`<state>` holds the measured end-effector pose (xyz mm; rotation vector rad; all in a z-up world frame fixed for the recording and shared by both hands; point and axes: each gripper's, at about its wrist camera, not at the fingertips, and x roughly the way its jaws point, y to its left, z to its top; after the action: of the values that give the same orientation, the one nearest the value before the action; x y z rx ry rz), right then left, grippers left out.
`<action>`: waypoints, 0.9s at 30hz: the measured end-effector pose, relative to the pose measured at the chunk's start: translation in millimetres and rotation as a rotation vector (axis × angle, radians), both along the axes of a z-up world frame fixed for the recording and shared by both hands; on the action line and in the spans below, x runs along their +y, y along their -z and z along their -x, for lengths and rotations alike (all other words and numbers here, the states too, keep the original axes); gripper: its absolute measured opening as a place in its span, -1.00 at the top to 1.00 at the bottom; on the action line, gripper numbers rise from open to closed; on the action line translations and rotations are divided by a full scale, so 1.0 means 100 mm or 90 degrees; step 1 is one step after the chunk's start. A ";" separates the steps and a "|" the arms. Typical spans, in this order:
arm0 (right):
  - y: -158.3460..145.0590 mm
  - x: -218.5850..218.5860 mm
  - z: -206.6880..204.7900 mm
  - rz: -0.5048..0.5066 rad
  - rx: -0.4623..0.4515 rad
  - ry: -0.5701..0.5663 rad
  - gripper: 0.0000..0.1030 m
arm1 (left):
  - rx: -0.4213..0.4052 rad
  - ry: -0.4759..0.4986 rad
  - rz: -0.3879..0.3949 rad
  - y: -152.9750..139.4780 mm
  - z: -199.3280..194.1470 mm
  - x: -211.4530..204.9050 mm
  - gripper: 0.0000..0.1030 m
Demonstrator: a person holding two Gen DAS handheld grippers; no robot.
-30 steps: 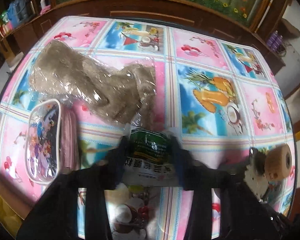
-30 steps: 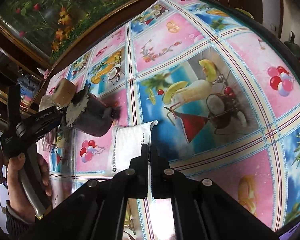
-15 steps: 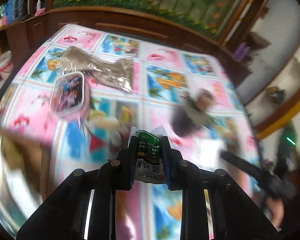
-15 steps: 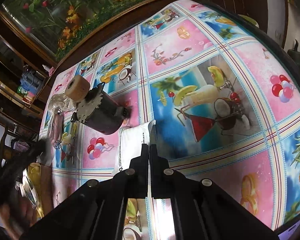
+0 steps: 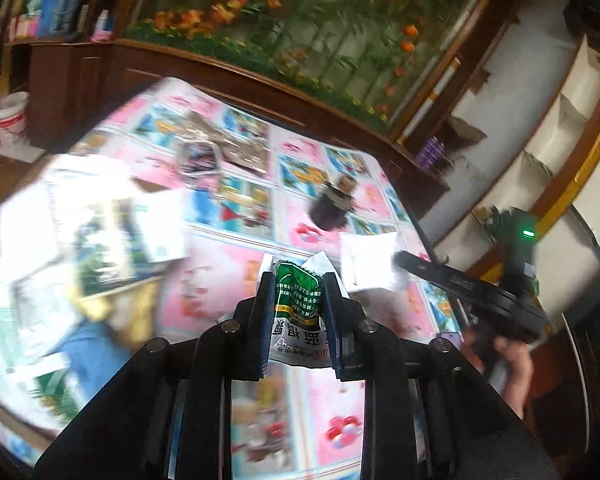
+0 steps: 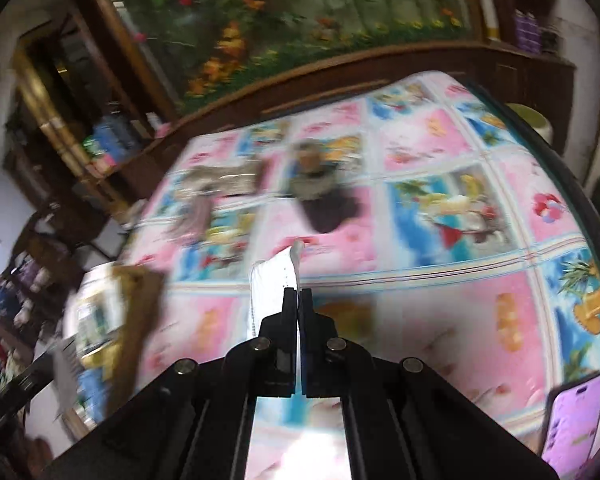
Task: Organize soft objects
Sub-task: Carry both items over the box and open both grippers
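Observation:
My left gripper (image 5: 296,280) is shut on a green and white packet (image 5: 298,300), held up above the pink picture tablecloth (image 5: 220,280). In the right wrist view my right gripper (image 6: 297,292) is shut on the edge of a flat white packet (image 6: 272,280), which stands up off the cloth. The left wrist view shows that white packet (image 5: 368,260) too, at the tip of the right gripper (image 5: 404,258), with a hand (image 5: 512,364) on its handle.
A blurred cardboard box (image 5: 80,240) with several packets sits at the table's left edge, box (image 6: 104,312). Farther back lie a dark plush toy (image 5: 334,204), a pink pencil case (image 5: 198,156) and a bagged brown plush (image 5: 244,148). A phone (image 6: 576,420) lies near right.
Both grippers have risen and drawn back from the table. The white packet has come up off the cloth in the right gripper. The left view has swung so the box shows.

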<state>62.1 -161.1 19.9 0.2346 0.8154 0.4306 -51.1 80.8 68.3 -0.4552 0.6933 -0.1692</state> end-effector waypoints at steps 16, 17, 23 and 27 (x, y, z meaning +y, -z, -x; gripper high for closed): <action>-0.17 1.95 0.69 -0.012 -0.013 -0.299 1.00 | 0.012 -0.201 0.003 0.20 0.71 1.63 0.56; -0.12 2.04 0.69 -0.009 -0.008 -0.311 1.00 | 0.014 -0.202 0.005 0.22 0.71 1.69 0.56; 0.04 2.41 0.70 0.042 0.000 -0.326 1.00 | 0.050 -0.193 -0.016 0.36 0.56 1.98 0.55; 0.12 2.52 0.67 0.065 0.014 -0.321 1.00 | 0.092 -0.179 -0.030 0.48 0.35 2.11 0.55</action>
<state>-5.3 91.0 8.0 -0.0673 0.9144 0.8577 -86.4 291.6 20.4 -0.5174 0.7653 0.1467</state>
